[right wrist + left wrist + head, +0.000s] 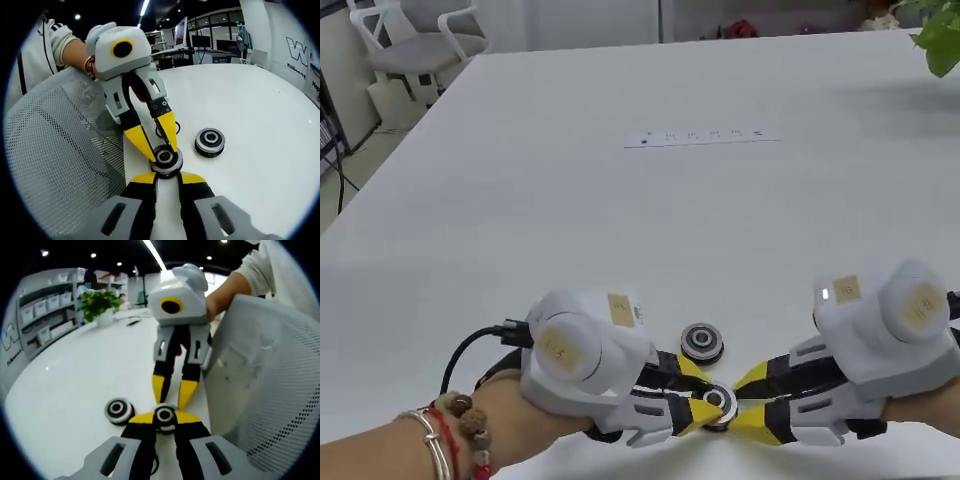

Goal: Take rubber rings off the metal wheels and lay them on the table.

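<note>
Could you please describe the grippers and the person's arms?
The left gripper and right gripper have white rounded housings, tan stickers, black jaws, yellow tips. A black cable leaves the left one. Bead and red-cord bracelets on that wrist; white sleeves.

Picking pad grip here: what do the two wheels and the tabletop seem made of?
The held wheel and the loose wheel: glossy silvery rings, likely metal, with dark matt bands, probably rubber. The table: smooth matt white, perhaps laminate; cannot be sure.
</note>
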The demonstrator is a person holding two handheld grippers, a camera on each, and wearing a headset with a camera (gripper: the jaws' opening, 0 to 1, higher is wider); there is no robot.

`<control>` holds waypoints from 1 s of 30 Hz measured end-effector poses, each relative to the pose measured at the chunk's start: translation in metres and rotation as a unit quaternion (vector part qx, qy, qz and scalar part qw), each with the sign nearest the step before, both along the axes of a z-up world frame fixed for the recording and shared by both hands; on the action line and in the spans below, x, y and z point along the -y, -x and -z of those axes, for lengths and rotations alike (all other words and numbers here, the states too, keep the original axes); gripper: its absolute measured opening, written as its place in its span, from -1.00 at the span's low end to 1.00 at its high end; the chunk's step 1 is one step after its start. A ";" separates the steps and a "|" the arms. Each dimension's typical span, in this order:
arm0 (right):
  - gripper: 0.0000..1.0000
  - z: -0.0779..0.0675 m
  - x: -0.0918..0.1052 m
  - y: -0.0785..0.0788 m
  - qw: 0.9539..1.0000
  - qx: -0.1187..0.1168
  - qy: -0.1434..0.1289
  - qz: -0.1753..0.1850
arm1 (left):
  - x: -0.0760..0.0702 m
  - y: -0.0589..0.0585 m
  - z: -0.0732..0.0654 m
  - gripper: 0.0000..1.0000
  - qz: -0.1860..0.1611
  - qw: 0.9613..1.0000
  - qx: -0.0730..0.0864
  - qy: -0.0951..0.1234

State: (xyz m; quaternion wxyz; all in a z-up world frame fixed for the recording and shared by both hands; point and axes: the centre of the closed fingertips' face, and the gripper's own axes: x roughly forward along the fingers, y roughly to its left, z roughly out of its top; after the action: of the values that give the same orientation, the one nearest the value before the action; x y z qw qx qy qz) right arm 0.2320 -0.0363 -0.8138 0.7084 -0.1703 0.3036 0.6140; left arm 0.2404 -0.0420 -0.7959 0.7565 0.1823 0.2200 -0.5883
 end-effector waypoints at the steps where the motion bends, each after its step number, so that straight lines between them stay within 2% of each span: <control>1: -0.77 0.000 0.000 0.000 1.000 -0.001 0.000 0.003 | -0.003 0.000 -0.001 -0.72 0.000 1.000 0.000 0.000; 6: -0.99 0.000 0.005 -0.003 1.000 -0.002 0.005 0.015 | -0.003 0.001 -0.001 -0.72 0.000 1.000 0.002 0.001; 9: -1.00 0.000 0.004 -0.004 1.000 -0.007 0.007 0.022 | -0.004 0.001 -0.001 -0.72 0.001 1.000 0.005 0.000; 10: -1.00 0.000 0.005 -0.005 0.999 -0.015 0.007 0.028 | -0.004 0.001 -0.001 -0.72 0.001 1.000 0.006 0.000; 12: -1.00 0.000 0.005 -0.006 0.997 -0.050 0.002 0.055 | -0.004 0.002 -0.001 -0.72 0.001 1.000 0.008 0.000; 13: -1.00 0.000 0.005 -0.007 0.997 -0.056 -0.001 0.060 | -0.004 0.001 -0.002 -0.72 0.001 1.000 0.008 0.000; 21: -1.00 0.000 0.007 -0.009 0.996 -0.065 -0.006 0.066 | -0.006 0.002 -0.001 -0.72 0.000 1.000 0.010 0.005; 23: -1.00 -0.002 0.009 -0.010 0.994 -0.078 -0.012 0.070 | -0.007 0.002 -0.002 -0.72 0.000 1.000 0.010 0.007; 24: -1.00 -0.002 0.009 -0.010 0.991 -0.097 -0.015 0.087 | -0.007 0.002 -0.002 -0.72 -0.001 1.000 0.010 0.008; 26: -1.00 -0.002 0.009 -0.011 0.989 -0.106 -0.021 0.096 | -0.007 0.002 -0.002 -0.72 -0.001 1.000 0.011 0.009; 30: -1.00 -0.004 0.011 -0.012 0.983 -0.135 -0.037 0.121 | -0.008 0.002 -0.002 -0.73 -0.001 1.000 0.009 0.012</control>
State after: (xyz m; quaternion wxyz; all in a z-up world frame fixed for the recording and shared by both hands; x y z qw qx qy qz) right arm 0.2444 -0.0471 -0.8095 0.7358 -0.0213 0.3918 0.5520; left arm 0.2384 -0.0344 -0.7940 0.7611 0.1787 0.2065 -0.5883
